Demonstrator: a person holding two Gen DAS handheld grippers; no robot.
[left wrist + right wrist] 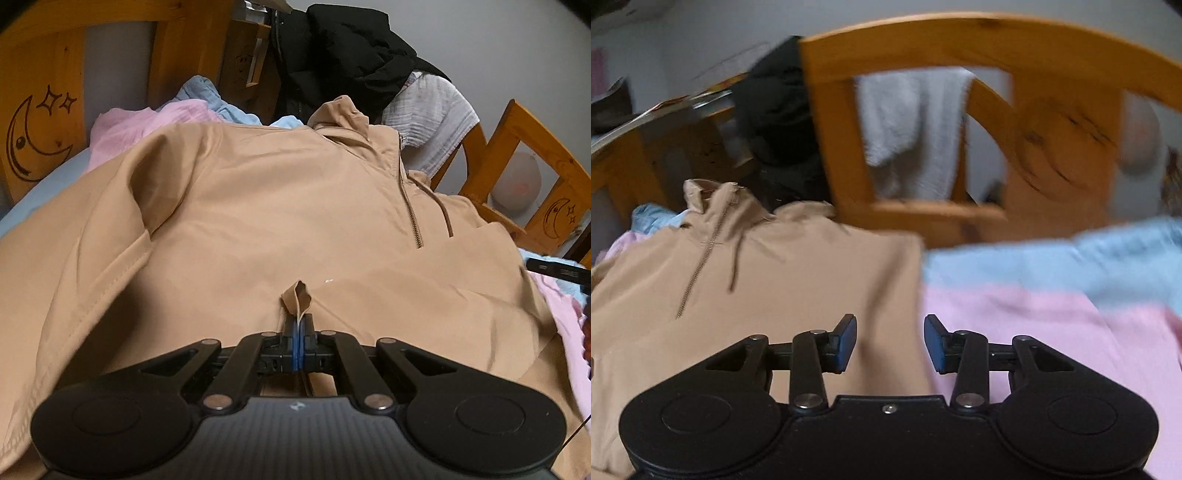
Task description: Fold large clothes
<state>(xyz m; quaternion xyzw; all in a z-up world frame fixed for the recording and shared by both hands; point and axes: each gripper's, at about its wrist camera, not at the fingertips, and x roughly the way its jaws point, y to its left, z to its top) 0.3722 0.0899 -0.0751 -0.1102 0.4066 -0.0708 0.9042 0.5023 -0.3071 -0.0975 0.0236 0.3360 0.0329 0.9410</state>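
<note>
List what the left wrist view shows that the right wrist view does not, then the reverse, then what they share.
Only the left wrist view: the left gripper, fingers shut on a pinch of the tan hoodie, and the moon-and-stars carving on the headboard.

Only the right wrist view: the right gripper, fingers open and holding nothing, over the hoodie's edge beside the pink blanket.

Both: the hoodie with its zipper and drawstring, the black jacket, the white towel on the wooden bed frame.

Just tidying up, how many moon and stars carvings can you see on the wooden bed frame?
2: one carving on the frame's left panel, another carving on the right rail, both in the left wrist view. The right wrist view is too blurred; others may be hidden.
</note>
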